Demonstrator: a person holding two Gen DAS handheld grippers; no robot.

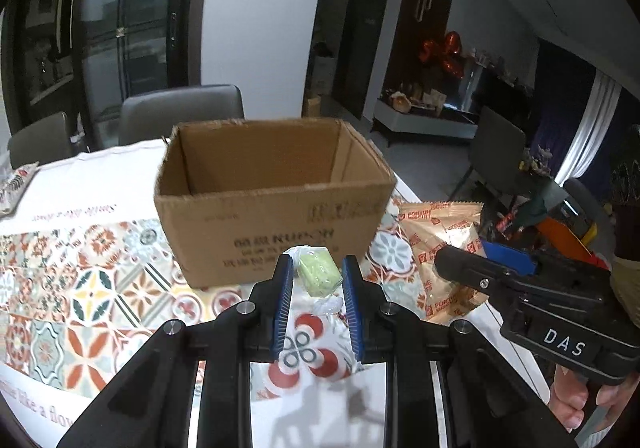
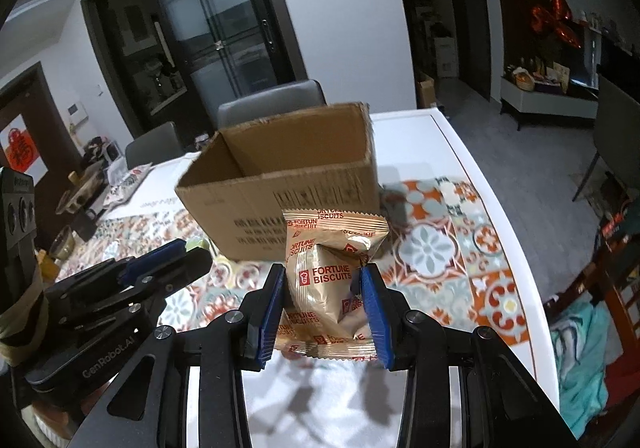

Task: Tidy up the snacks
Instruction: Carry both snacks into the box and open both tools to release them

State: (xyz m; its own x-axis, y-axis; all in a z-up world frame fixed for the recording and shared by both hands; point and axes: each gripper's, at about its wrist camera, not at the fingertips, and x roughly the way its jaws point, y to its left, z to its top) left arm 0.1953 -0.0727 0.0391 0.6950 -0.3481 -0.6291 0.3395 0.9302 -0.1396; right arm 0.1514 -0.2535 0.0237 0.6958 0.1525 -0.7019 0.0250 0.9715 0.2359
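In front of the open cardboard box [image 2: 288, 184], right gripper [image 2: 325, 288] clamps a Fortune Biscuits pack [image 2: 328, 272]. Left gripper [image 1: 318, 288] pinches a green wrapped snack [image 1: 320, 274] above the bench [image 1: 80, 288].

The left wrist view is taken from just behind the left gripper [image 1: 318, 304], looking forward along its fingers and slightly down at the patterned tablecloth [image 1: 92, 288], close to the cardboard box [image 1: 272, 204] ahead. The right wrist view is set likewise behind the right gripper [image 2: 324, 308], facing the same box [image 2: 288, 184] from further right. The box, the tablecloth and the grey chair [image 1: 180, 112] beyond are shared; each gripper is seen at the other view's edge.
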